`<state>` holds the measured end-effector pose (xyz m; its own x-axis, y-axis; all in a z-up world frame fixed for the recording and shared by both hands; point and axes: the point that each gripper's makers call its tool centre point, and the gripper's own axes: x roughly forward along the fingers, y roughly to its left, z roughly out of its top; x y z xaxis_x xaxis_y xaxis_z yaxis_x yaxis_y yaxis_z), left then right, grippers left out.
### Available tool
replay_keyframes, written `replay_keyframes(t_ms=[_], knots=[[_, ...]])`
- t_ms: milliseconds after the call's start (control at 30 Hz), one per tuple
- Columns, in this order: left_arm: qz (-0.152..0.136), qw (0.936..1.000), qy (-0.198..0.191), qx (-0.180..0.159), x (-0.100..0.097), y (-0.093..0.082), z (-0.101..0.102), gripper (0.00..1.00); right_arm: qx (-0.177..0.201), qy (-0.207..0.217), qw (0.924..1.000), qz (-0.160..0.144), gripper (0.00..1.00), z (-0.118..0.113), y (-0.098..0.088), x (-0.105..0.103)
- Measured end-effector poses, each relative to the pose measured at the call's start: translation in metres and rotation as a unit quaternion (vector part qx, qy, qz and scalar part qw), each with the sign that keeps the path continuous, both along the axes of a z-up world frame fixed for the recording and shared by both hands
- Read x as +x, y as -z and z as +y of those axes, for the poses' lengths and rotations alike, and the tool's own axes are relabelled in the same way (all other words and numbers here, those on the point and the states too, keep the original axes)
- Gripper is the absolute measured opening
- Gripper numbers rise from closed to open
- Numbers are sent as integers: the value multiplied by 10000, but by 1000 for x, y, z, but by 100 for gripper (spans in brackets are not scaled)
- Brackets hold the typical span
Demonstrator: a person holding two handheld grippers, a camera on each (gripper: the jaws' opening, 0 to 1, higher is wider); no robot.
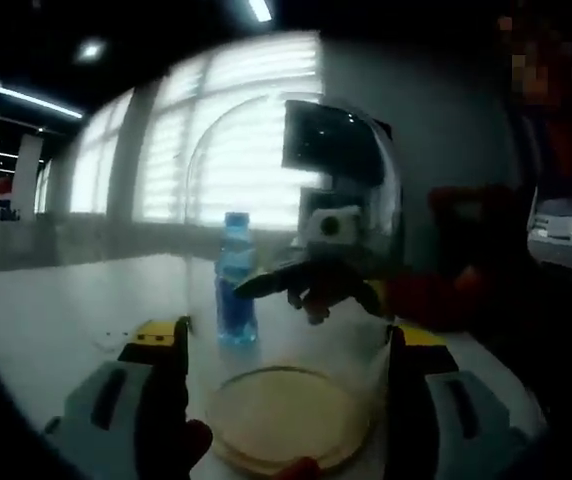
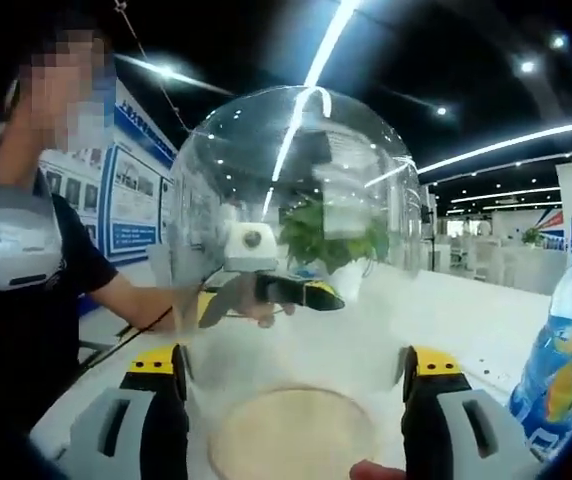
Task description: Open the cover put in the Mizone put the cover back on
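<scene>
**Both grippers flank the glass dome, bottle waiting on the table**

Now the clear dome cover (image 1: 296,250) sits over a round wooden base (image 1: 284,418) on the white table (image 1: 56,310). In the left gripper view, the left gripper (image 1: 284,400) has its jaws spread wide on either side of the dome, seemingly touching the glass, though the dim light makes contact hard to judge. Across the dome, the right gripper (image 1: 311,285) faces it. In the right gripper view, the right gripper's jaws likewise stand wide apart, bracketing the dome cover (image 2: 296,260) and base (image 2: 291,435). The Mizone bottle (image 1: 236,285) stands upright on the table just beside the dome, blue-labelled, capped, untouched.
</scene>
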<state>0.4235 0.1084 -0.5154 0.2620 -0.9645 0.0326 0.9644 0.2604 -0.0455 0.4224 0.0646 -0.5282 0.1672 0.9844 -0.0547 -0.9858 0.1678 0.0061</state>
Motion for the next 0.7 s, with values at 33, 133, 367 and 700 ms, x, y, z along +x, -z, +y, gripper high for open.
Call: replay_keyframes(t_ms=[33, 133, 367, 700], knots=[[-8, 10000, 36, -33, 0, 0, 0, 72, 34, -41, 10000, 31, 84, 1, 1, 0], [-4, 9999, 97, -89, 1, 0, 0, 72, 113, -117, 9997, 181, 86, 4, 3, 0], [52, 9997, 172, -172, 1, 1, -1, 72, 273, -191, 9992, 232, 89, 7, 4, 1], [27, 9996, 109, -246, 2, 2, -3, 71, 355, -239, 9990, 112, 89, 9, 2, 0]])
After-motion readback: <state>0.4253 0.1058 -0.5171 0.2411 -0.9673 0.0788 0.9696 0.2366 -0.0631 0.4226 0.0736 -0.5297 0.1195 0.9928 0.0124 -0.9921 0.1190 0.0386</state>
